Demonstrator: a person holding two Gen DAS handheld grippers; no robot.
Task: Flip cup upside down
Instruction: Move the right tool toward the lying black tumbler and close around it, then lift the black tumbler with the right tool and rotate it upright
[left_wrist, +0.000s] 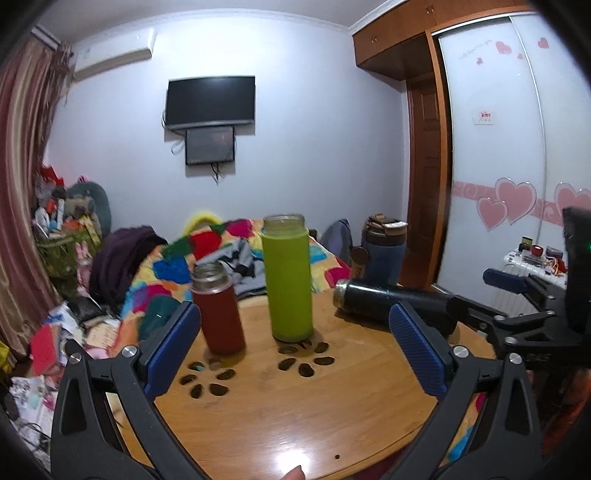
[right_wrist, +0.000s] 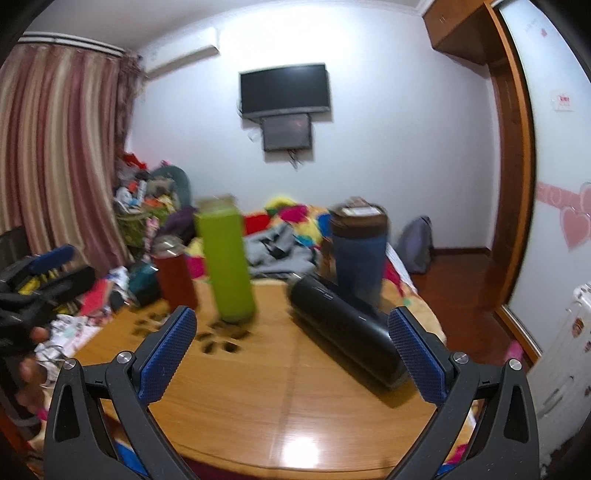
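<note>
A round wooden table holds several cups. A red cup with a steel rim and a tall green cup stand upright. A black cup lies on its side, and shows in the right wrist view too. A dark blue cup with a brown lid stands at the far edge. My left gripper is open and empty, low over the table in front of the red and green cups. My right gripper is open and empty, its right finger beside the lying black cup's near end.
A bed with a colourful quilt lies behind the table. Clutter covers the floor on the left. A wardrobe with sliding doors stands on the right. The right wrist view is motion-blurred.
</note>
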